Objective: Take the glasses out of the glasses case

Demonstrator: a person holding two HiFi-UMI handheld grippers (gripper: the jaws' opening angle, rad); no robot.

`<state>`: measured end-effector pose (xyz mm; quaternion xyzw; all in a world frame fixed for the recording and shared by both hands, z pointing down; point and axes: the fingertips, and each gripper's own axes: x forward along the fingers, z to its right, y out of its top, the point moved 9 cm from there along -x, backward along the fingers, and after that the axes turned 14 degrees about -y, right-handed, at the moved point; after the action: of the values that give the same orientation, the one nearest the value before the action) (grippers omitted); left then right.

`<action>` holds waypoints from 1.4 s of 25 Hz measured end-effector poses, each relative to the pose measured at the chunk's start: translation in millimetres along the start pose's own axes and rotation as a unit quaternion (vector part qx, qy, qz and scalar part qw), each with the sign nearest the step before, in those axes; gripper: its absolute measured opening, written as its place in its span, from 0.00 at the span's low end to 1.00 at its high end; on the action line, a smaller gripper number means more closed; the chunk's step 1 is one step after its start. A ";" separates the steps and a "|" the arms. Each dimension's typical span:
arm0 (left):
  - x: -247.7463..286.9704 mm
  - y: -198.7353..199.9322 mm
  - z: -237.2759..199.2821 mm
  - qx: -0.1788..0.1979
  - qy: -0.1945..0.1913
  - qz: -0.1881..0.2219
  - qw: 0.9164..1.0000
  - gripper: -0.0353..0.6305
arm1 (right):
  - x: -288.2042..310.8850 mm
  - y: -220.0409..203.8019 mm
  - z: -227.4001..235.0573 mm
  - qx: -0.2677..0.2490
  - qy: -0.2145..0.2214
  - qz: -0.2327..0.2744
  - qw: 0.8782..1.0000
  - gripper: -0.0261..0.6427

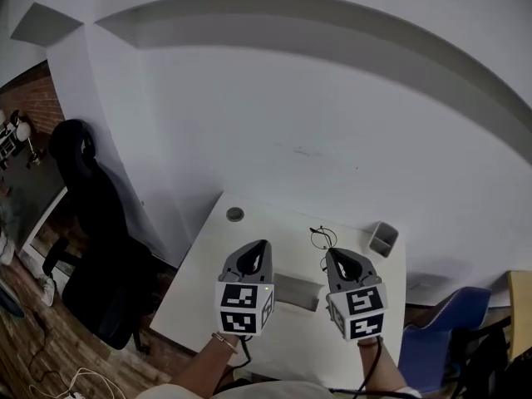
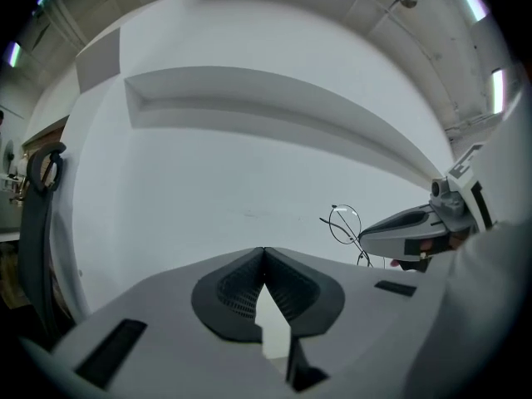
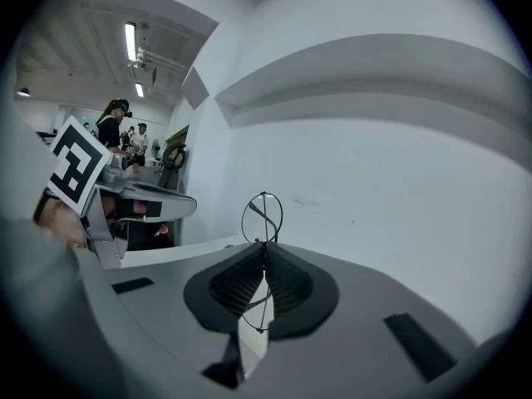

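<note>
The thin black wire glasses [image 1: 322, 239] are raised above the white table [image 1: 208, 264], with my right gripper [image 1: 335, 256] shut on them. In the right gripper view a round lens [image 3: 263, 217] stands up past the closed tips and a wire runs down between the pads. The grey glasses case [image 1: 297, 291] lies on the table between the two grippers. My left gripper [image 1: 257, 248] is held to the left of the case, shut with nothing in it [image 2: 264, 250]. From the left gripper view the glasses [image 2: 343, 223] hang at the tip of the right gripper [image 2: 407, 231].
A small grey cup-like holder [image 1: 382, 239] stands at the table's back right. A round grommet [image 1: 235, 214] sits at the back left. A black office chair [image 1: 91, 223] is left of the table and a blue chair [image 1: 436, 339] right. The white wall runs close behind.
</note>
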<state>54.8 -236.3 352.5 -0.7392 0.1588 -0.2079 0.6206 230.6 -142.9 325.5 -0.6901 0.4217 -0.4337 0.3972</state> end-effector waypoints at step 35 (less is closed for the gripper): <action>40.2 47.1 39.5 0.028 -0.049 0.062 0.997 0.08 | -31.2 28.4 59.9 0.103 -0.148 0.110 0.977 0.09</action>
<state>110.5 -230.9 305.0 -0.7199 0.1675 -0.1370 0.6595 271.4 -112.4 272.9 -0.6515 0.3844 -0.3216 0.5695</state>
